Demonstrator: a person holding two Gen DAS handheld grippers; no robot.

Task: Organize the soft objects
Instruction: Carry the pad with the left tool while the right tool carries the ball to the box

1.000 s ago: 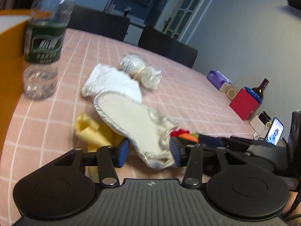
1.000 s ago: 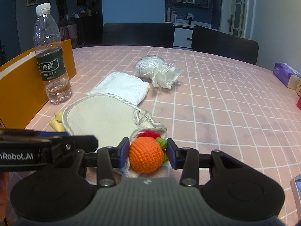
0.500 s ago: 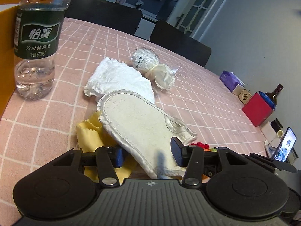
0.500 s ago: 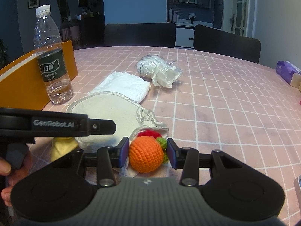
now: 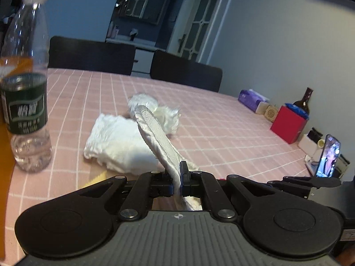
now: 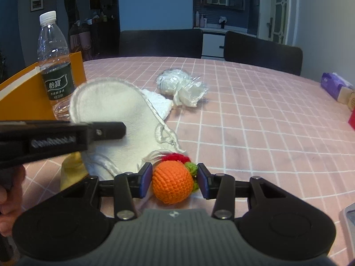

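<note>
Cream drawstring pouch point(image 6: 115, 119) lifted off pink checked table point(image 6: 255, 115), long axis rising away, rounded end up. Left gripper point(image 5: 177, 182) just clamped shut on pouch edge. Right gripper point(image 6: 175, 180) jaws gripping orange crochet ball point(image 6: 172, 182). Water bottle point(image 6: 56, 71) label Chinese, unreadable.

We see the left gripper point(image 5: 176, 182) built in matte black: two round discs flank a grey ribbed plate stamped with a small white emblem, silver screws at the linkage pivots. The right gripper point(image 6: 174, 180) matches it, its fingers point(image 6: 146, 178) faced with blue pads. White lettering, blurred, runs along the left gripper's black side, and behind it a bare hand point(image 6: 10, 201) shows.
</note>
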